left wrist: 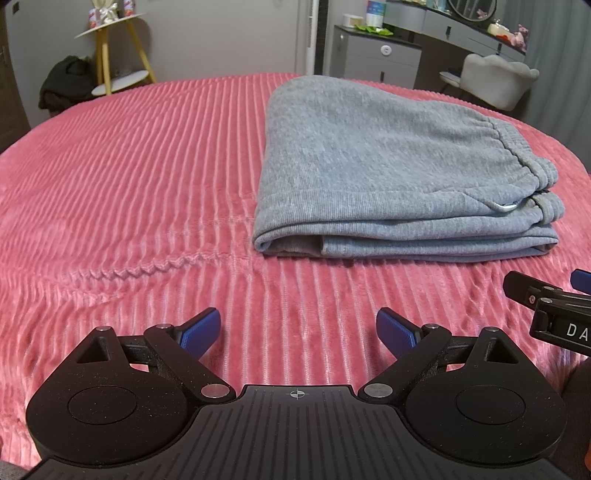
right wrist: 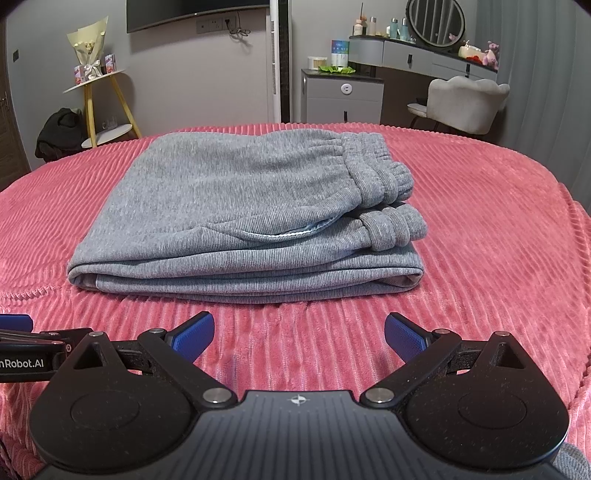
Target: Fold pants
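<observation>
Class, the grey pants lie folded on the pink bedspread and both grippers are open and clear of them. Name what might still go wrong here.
1. The pants are a thick stack; the elastic waistband bulges on top and might spring open.
2. If the right gripper or left gripper pushes forward, it could drag the near fold edge or ruck the ribbed bedspread.

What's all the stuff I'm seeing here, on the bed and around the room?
pants: one, grey, folded in a stack on the blanket
blanket: one, pink, ribbed, covering the bed
side table: one, yellow legs, far left by the wall
bouquet: one, cream wrap, on the side table
dark bag: one, black, on the floor at far left
chair: one, pale grey, at the dresser
mirror: one, oval, on the dresser
left gripper: blue-padded jaws open, empty
right gripper: blue-padded jaws open, empty
</observation>
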